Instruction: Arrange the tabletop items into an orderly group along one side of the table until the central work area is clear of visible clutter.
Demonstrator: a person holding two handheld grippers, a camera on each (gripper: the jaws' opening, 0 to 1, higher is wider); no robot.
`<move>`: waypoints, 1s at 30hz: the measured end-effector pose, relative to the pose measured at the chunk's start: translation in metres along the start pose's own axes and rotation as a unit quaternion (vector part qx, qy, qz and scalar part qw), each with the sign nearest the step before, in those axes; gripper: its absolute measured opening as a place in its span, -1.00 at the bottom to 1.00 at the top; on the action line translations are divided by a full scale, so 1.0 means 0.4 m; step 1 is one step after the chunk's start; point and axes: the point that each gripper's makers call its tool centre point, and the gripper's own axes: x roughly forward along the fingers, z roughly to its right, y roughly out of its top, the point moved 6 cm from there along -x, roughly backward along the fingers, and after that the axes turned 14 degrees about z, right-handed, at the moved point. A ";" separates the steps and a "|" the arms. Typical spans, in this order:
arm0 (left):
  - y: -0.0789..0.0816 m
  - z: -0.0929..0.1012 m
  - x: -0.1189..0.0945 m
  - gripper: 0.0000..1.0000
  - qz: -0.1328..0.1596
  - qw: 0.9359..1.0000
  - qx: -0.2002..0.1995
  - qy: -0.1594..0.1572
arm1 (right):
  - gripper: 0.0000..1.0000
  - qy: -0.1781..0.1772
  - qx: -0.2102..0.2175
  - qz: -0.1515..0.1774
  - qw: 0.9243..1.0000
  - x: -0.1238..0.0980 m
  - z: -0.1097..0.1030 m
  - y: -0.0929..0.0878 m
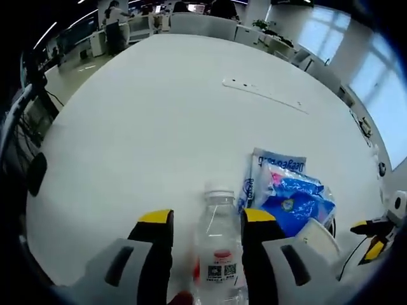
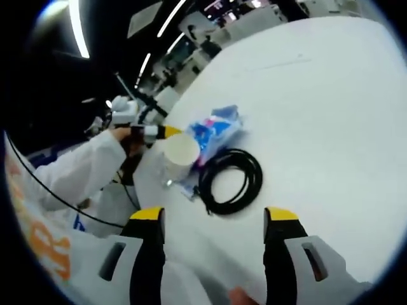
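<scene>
Clear plastic water bottle point(image 1: 216, 254) sits clamped in left gripper point(image 1: 206, 223), carried toward blue snack packets point(image 1: 289, 197); right gripper point(image 2: 215, 219) wide, empty.

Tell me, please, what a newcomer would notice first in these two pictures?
Most striking is the clear water bottle standing between the yellow-tipped jaws of the left gripper, near the edge of the white table. Beside it lies a blue and pink plastic package. In the right gripper view, a black coiled cable lies ahead of the open right gripper.

Water bottle point(image 1: 218, 254) base below frame edge
</scene>
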 end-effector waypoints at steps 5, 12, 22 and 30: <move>0.002 0.007 0.028 -0.23 -0.012 1.000 0.002 -0.003 | 0.22 -0.002 0.004 -0.007 1.000 0.010 0.012 0.002; -0.001 0.024 0.063 -0.28 -0.024 1.000 0.007 -0.007 | 0.21 -0.005 0.013 0.004 1.000 0.018 0.018 0.028; -0.003 0.025 0.105 -0.32 -0.040 0.999 0.014 -0.010 | 0.22 -0.012 0.019 0.008 1.000 0.029 0.027 0.042; -0.001 0.019 0.109 -0.50 -0.026 0.999 0.034 -0.016 | 0.22 -0.012 0.022 0.004 1.000 0.038 0.027 0.044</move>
